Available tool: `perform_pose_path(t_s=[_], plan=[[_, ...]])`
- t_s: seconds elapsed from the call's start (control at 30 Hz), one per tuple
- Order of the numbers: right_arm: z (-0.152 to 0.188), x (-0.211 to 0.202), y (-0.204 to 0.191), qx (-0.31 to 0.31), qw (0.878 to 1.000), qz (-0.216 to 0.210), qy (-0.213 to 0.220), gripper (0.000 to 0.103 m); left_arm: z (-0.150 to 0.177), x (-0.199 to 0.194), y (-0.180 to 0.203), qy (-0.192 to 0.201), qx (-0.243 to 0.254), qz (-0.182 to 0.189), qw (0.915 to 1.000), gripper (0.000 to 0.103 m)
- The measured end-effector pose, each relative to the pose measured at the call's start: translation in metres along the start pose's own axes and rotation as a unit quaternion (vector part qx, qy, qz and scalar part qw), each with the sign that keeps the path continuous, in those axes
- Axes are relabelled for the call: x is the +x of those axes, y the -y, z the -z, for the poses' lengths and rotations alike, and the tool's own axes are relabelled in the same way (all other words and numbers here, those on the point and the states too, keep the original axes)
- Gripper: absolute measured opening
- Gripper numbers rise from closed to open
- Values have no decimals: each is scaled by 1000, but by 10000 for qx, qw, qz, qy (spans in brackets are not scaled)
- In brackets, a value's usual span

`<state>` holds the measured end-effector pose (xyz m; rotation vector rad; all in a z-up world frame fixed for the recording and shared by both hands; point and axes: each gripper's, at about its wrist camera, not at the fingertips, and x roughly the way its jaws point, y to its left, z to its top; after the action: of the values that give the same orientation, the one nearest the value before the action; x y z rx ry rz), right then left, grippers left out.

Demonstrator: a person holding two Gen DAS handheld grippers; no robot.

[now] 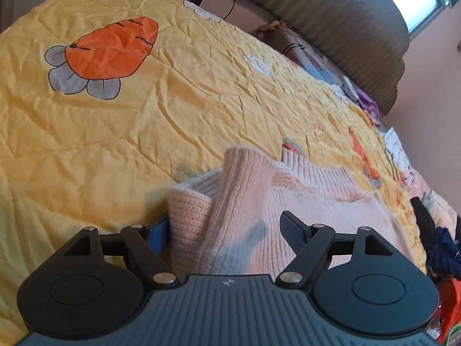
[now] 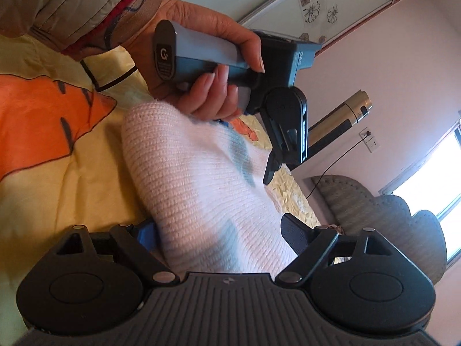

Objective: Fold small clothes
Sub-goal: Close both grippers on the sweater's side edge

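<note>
A small pale pink knitted sweater [image 1: 311,201] lies on a yellow quilt [image 1: 144,132] with carrot prints. My left gripper [image 1: 227,230] stands open, its fingers either side of the folded sweater edge and a sleeve [image 1: 245,178] that rises between them. In the right wrist view the same sweater [image 2: 196,190] fills the gap of my right gripper [image 2: 222,233], also open around a bunched fold. The left gripper [image 2: 270,170], held in a hand, hangs over the far end of the sweater.
A grey padded headboard [image 1: 345,26] stands at the far end of the bed. Piled clothes and papers [image 1: 438,230] lie along the right edge. A window [image 2: 432,184] and a wall socket [image 2: 370,141] are on the pink wall.
</note>
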<state>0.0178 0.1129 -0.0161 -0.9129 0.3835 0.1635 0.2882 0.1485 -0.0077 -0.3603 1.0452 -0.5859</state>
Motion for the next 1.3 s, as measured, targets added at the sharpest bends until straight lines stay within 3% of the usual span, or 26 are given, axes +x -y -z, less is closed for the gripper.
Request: perform_pose_path(t_s=[0.07,0.1,0.13,0.2,0.23,0.3,0.53,0.83,0.97,1.3], plan=[[-3,8,-2,-24,10000,3,13,80,-2,0,-6,52,-279,125,9995,78],[-5,11,-3,-21,10000,-22,21,72,-2,0,-8,43,-333,175,9993,72],[-7,14,-4,-32,10000,-82,23,67,-1,1,-7,-5,-310,117,9995,55],[-8,19,-7,-64,9996,-258,-4,39,0,1,-3,-40,-163,-176,9997,36],[-8,21,-9,-77,9993,-368,-26,36,1,0,-2,-53,-172,-185,9997,28],[-6,20,-13,-131,9991,-402,15,27,2,-6,-1,20,-246,-157,9996,23],[-1,8,7,313,9982,-417,298,20,0,-25,27,337,-95,-421,9985,22],[18,-22,59,1292,9886,-165,758,17,-10,-58,63,720,-675,-176,9950,22],[32,-34,85,1854,9789,-116,848,16,-13,-63,89,757,-781,-444,9931,22],[76,-52,137,3012,9497,-240,827,15,-12,-65,172,1094,-462,-890,9889,22]])
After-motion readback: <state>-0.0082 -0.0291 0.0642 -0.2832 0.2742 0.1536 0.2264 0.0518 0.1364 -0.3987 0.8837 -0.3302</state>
